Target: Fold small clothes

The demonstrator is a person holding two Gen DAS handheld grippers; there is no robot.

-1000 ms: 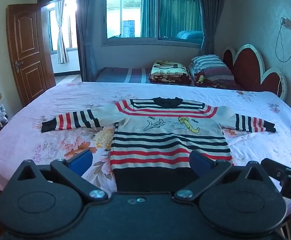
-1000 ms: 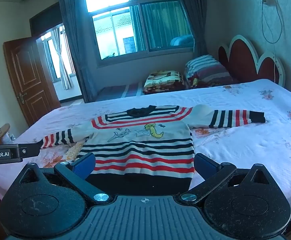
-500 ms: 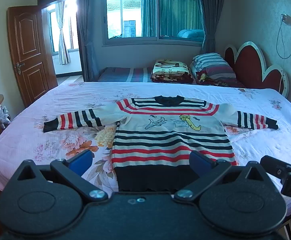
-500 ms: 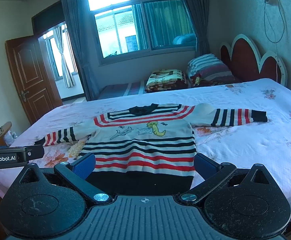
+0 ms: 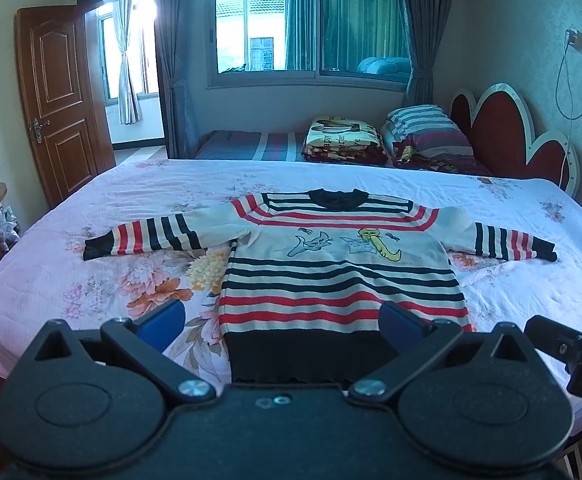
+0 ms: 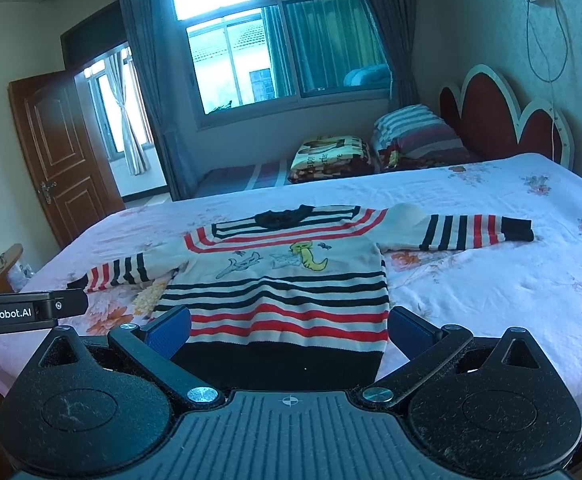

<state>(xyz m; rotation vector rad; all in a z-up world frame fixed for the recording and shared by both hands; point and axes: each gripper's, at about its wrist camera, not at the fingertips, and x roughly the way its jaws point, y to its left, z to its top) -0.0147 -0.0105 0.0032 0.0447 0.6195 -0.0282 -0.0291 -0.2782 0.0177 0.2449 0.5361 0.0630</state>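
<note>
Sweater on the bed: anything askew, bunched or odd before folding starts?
Nothing stands out. The sweater lies flat on the bed, front up, sleeves spread sideways, hem nearest. Both tongs are open and hold nothing.

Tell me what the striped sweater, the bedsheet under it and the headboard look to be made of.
Striped sweater: knitted yarn, matte; ribbed dark hem and soft, thick edges suggest wool or acrylic, which one is unclear.
Bedsheet: thin woven cloth, probably cotton or a blend, matte, with printed flowers and fine creases.
Headboard: scalloped dark red panels with white borders; the surface looks smooth, maybe padded vinyl or painted wood, not certain.
</note>
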